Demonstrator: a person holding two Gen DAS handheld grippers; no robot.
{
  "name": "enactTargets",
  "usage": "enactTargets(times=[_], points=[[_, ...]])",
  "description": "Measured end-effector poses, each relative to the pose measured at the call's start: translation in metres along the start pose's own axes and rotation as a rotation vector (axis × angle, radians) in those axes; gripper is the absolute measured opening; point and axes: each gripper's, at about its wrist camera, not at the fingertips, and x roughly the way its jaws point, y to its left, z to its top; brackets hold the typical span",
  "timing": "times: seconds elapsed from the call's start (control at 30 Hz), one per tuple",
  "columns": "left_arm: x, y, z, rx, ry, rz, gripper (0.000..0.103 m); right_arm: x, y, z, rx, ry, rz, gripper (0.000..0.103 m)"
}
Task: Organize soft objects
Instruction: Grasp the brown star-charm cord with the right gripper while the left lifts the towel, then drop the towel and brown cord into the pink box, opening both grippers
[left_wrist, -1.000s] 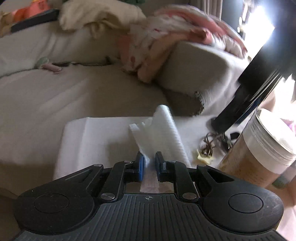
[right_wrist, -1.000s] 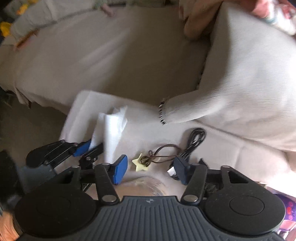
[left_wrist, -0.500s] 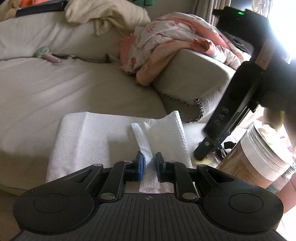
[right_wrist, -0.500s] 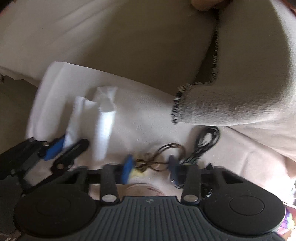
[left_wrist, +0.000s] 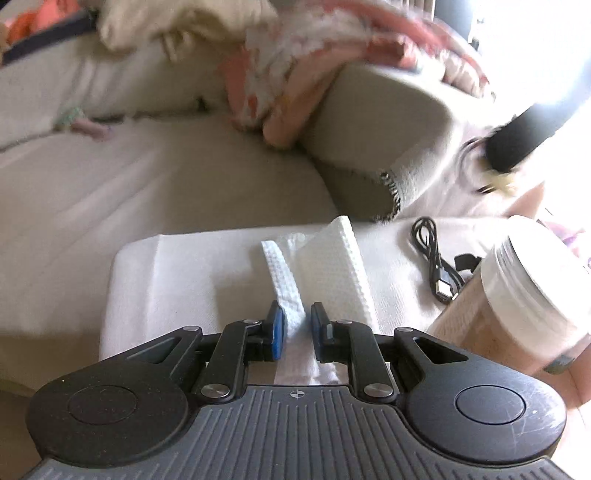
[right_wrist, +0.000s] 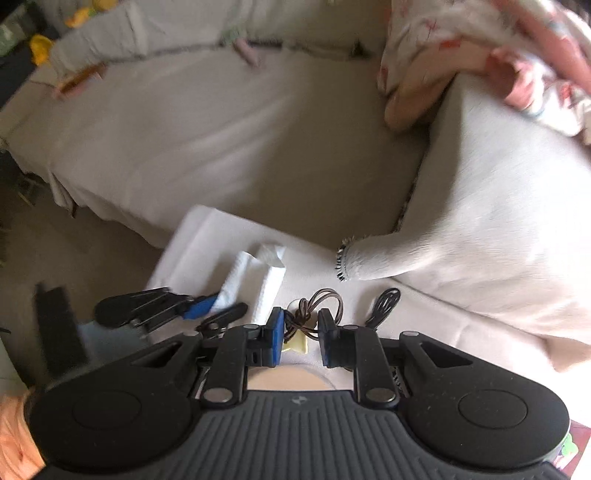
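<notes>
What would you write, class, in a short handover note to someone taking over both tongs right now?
Left tongs: shut on the tissue, which lies on the white cloth.
Right tongs: just closed on the brown cord with its yellow star, lifted off the cloth.
Black cable lies on the cloth by the jar.
Done: both items gripped.
Left: put each away; cable untouched.

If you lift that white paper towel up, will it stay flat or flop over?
The paper towel will probably flop: it's thin and already folds and curls where the left gripper pinches it. It looks very light, so it would likely flutter or drift.
</notes>
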Motion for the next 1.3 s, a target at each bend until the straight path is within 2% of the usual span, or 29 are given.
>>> enactTargets(times=[0.07,0.17,0.27,0.4,0.5,0.63,0.83,1.0,1.1,1.2,1.3], points=[[0.008,0.005,0.016,-0.049,0.076,-0.031,0.017,-0.015,-0.005,-0.009,0.002,-0.04,0.025,0.019],[0.018,0.013,0.029,-0.1,0.13,-0.08,0.017,-0.026,-0.017,-0.023,0.017,-0.079,0.052,0.019],[0.024,0.013,0.032,-0.147,0.124,-0.099,0.017,-0.034,-0.029,-0.035,0.017,-0.121,0.047,0.019],[0.029,-0.003,0.033,-0.081,0.109,-0.057,0.009,-0.044,-0.042,-0.047,0.032,-0.168,0.049,0.019],[0.02,-0.01,0.032,-0.029,0.072,-0.052,0.008,-0.054,-0.055,-0.052,0.049,-0.191,0.072,0.019],[-0.005,-0.004,0.041,-0.064,-0.008,-0.038,0.008,-0.068,-0.058,-0.057,0.058,-0.22,0.088,0.019],[-0.08,-0.009,0.075,-0.077,-0.176,-0.02,0.008,-0.099,-0.056,-0.065,0.062,-0.291,0.091,0.019],[-0.155,-0.053,0.113,-0.033,-0.348,-0.069,0.008,-0.152,-0.068,-0.089,0.063,-0.4,0.05,0.019],[-0.185,-0.1,0.128,0.013,-0.411,-0.15,0.008,-0.187,-0.085,-0.113,0.071,-0.473,0.007,0.019],[-0.19,-0.15,0.14,0.055,-0.411,-0.26,0.009,-0.212,-0.111,-0.14,0.101,-0.511,-0.033,0.019],[-0.169,-0.201,0.145,0.097,-0.347,-0.348,0.009,-0.217,-0.141,-0.167,0.133,-0.502,-0.094,0.019]])
